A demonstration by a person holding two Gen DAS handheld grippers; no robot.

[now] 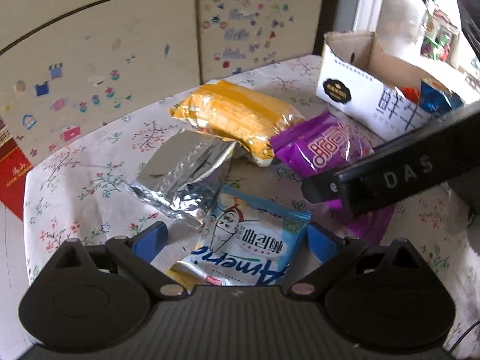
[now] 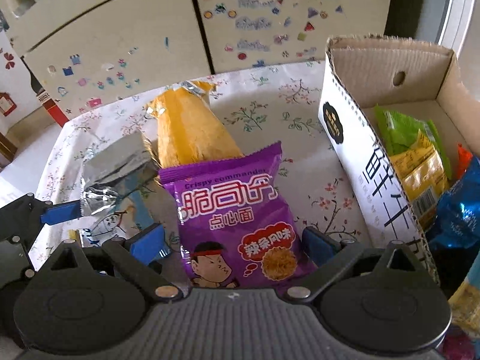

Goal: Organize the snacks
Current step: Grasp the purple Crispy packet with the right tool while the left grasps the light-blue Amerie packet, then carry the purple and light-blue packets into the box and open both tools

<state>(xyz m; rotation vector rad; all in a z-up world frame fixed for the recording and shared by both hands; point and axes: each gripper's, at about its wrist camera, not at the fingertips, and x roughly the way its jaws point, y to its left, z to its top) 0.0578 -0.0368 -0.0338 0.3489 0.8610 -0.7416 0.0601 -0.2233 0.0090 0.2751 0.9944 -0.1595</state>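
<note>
Left wrist view.
- Left gripper (image 1: pixel 237 238): fingers wide, blue pads either side of the light-blue packet (image 1: pixel 246 249), not pressing it as far as the view shows.
- Silver packet (image 1: pixel 183 174): just ahead of the left pad, partly overlapping the light-blue one.
- Yellow packet (image 1: pixel 237 117): farther ahead, beyond the silver one.
- Purple packet (image 1: pixel 318 147): ahead and right of the right pad, under the dark body of the other tool.
- Cardboard box (image 1: pixel 354 90): far ahead, to the right, open-topped, with packets inside.
- Floral tablecloth (image 1: pixel 90 180): bare stretch left of the fingers; its edge drops off close by on that side.

Right wrist view.
- Right gripper (image 2: pixel 237 240): fingers wide, the purple packet (image 2: pixel 237 210) lying between the pads with a gap on each side; nothing gripped.
- Box wall (image 2: pixel 360 162): just right of the right pad; green, yellow and blue packets lie beyond it.
- Open cloth (image 2: pixel 300 138): ahead of the fingers, between packet and box.

Handling note, as a judgement: each tool should close on the packet's middle, lightly, since the bags are air-filled and crushable. The purple one must be lifted above the box wall before moving right. With both tools close together, moving one at a time would avoid a clash.
</note>
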